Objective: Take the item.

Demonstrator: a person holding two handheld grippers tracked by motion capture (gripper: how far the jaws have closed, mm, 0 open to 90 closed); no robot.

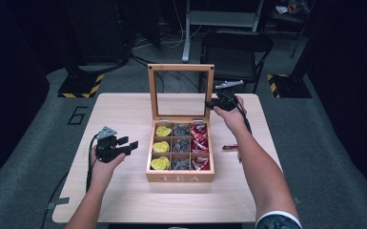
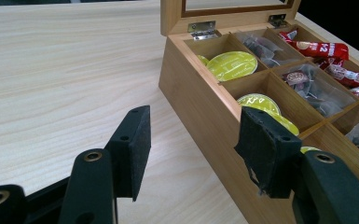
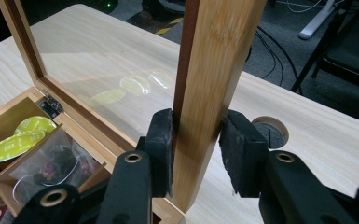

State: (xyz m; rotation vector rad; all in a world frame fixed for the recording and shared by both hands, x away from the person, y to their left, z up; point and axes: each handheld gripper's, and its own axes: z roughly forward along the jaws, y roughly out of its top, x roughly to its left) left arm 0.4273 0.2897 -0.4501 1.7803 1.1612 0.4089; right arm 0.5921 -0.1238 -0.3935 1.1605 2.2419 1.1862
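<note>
1. Bamboo-coloured wood and a clear pane make up the lid of the tea box, which is stood near the middle of the table, its labelled front toward the person.
2. The lid is seen upright, hinged along the box's far edge, its pane facing the person; its long axis is judged to run left to right across the table, parallel to the hinge line.
3. The right side rail of the lid is straddled by the right gripper; in the right gripper view one pad is pressed to the rail, while a thin gap seems to be left at the other, so a light grasp on the lid is judged.
4. The left gripper is held just left of the box, above the table, its jaws spread wide and nothing between them.
5. The step in hand is judged to be swinging the lid on its hinges. It is best done if the rail is gripped squarely and guided along the hinge arc, not pushed straight.
6. The box could be steadied from the left side, should it be dragged by the motion.
7. The yellow capsules, clear sachets and red packets are left undisturbed in their compartments.
</note>
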